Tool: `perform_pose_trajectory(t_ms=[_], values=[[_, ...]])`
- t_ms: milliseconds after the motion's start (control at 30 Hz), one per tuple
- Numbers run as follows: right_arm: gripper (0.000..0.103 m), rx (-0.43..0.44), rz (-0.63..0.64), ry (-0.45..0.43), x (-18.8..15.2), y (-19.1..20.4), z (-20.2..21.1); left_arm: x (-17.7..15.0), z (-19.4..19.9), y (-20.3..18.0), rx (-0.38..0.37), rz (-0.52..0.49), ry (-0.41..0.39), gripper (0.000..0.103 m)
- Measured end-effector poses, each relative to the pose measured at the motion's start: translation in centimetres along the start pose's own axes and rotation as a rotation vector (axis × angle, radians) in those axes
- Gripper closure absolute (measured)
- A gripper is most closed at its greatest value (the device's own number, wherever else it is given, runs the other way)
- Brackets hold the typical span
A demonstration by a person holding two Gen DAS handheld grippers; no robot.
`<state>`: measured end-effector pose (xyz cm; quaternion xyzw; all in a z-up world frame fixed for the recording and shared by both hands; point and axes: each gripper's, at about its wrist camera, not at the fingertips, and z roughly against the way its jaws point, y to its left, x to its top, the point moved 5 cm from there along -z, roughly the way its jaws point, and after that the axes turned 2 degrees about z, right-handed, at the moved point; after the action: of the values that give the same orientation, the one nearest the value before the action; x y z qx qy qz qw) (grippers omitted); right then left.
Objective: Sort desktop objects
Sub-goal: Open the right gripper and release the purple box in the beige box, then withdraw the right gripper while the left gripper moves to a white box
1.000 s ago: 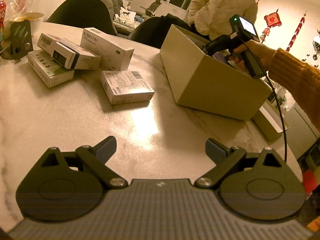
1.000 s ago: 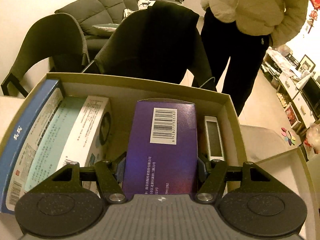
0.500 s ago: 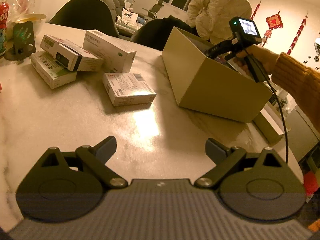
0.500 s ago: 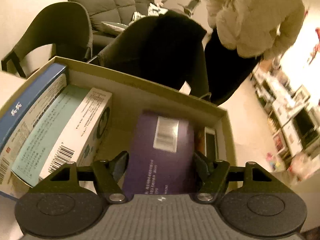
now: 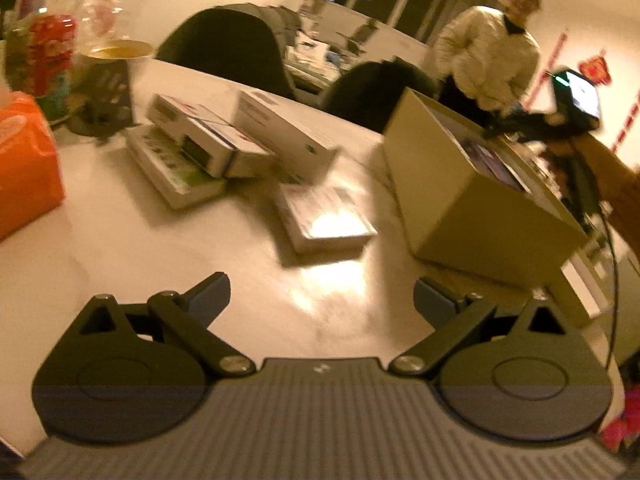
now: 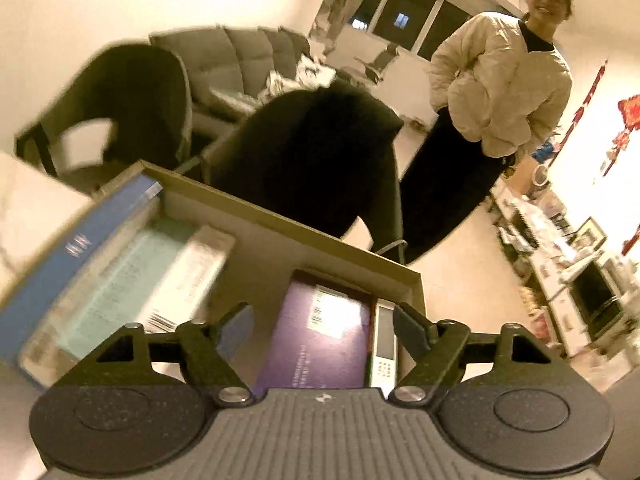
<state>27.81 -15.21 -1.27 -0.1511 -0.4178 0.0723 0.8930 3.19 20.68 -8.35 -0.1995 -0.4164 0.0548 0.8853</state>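
Right wrist view | right gripper (image 6: 324, 326) jaws just opened, released | purple box (image 6: 320, 344) lies below between them, untouched, inside cardboard box (image 6: 280, 216) | left gripper (image 5: 322, 298) spread, empty over table (image 5: 120, 248)

Warm yellow indoor light, fairly dim. Glare patches shine on the worktop (image 5: 332, 288) and on a flat box (image 5: 328, 220). Both views are motion-blurred, with fisheye bending and dark corners at the edges.
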Motion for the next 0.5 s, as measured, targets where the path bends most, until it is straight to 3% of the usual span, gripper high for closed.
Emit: perform_pose_trajectory(t_ms=[167,500], values=[[0.017,0.064,-0.065,-0.065,-0.7,-0.9,3.3,1.4,-0.5,1.0,0.043,0.067,-0.006,0.003],[0.014,0.151,-0.173,-0.107,-4.5,-1.8,8.0,4.3,-4.1,-0.8,0.125,0.069,0.021,0.006]])
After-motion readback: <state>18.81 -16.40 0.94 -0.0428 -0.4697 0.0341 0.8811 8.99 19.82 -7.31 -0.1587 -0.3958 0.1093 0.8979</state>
